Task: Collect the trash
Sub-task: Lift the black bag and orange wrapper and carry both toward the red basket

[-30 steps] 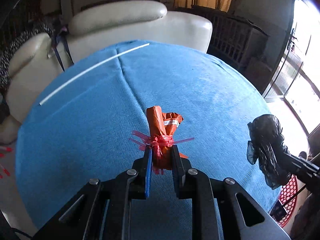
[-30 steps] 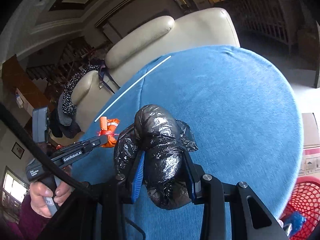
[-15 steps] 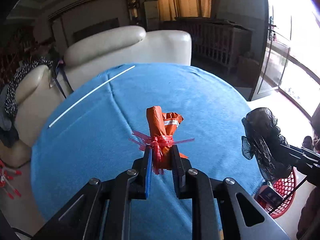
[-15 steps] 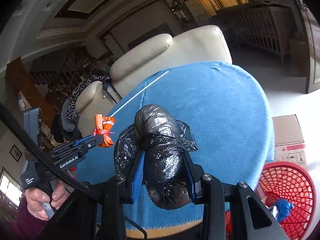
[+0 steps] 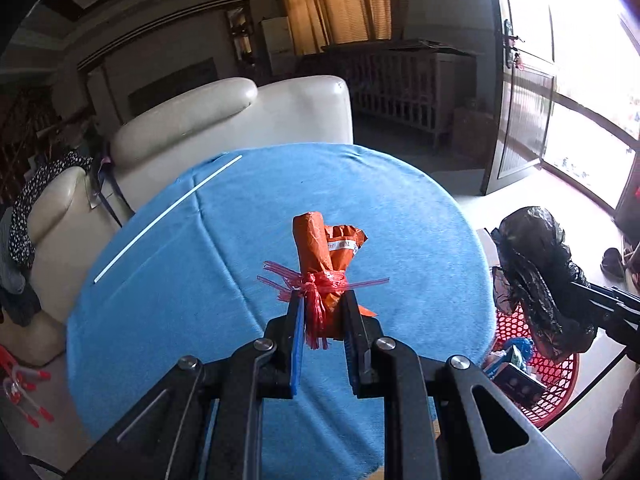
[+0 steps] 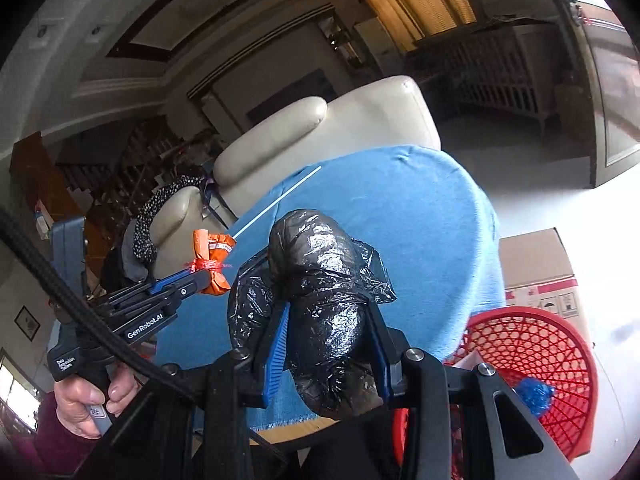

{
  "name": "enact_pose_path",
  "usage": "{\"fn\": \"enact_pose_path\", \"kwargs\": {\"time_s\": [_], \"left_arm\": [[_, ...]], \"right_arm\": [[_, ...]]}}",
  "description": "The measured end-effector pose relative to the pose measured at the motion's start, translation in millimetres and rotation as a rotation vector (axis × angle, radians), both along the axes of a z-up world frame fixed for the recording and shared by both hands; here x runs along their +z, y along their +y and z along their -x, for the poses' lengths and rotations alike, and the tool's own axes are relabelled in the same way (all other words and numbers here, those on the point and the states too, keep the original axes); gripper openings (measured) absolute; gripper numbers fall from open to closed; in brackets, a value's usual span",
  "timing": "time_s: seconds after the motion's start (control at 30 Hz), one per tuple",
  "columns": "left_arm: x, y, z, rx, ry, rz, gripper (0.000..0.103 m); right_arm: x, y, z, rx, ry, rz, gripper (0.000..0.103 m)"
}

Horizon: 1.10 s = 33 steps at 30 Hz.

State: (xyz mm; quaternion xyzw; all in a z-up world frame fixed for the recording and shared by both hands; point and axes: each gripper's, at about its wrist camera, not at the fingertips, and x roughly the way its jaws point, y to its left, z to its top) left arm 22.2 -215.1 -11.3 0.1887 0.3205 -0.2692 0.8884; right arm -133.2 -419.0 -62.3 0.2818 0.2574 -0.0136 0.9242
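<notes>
- Clamping an orange paper bundle [image 5: 325, 258] tied with red string: left gripper [image 5: 323, 312], jaws closed on the bundle's lower part, raised above the blue table cloth [image 5: 192, 320].
- Lying ahead and left of that gripper on the cloth: a thin white stick [image 5: 168, 216].
- Squeezing a crumpled black plastic bag [image 6: 324, 308]: right gripper [image 6: 326, 344], jaws shut on its middle.
- Sitting below and right of that gripper, beside the table: red basket [image 6: 532, 344] holding trash.

A round table [image 5: 400, 216] under blue cloth carries only a thin white stick [image 5: 168, 216].
</notes>
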Motion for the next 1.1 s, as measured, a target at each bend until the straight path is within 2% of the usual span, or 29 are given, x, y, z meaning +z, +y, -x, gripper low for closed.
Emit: {"fn": "enact_pose_path", "kwargs": {"time_s": [0.53,1.1], "left_arm": [[0,-39,27,-0.063,-0.019,-0.042,0.019],[-5,-60,44,-0.119,-0.027,-0.071,0.019]], "right_arm": [[0,-22,39,-0.054,-0.033,-0.036,0.039],[-1,-37,59,-0.092,-0.045,-0.064,0.039]]}}
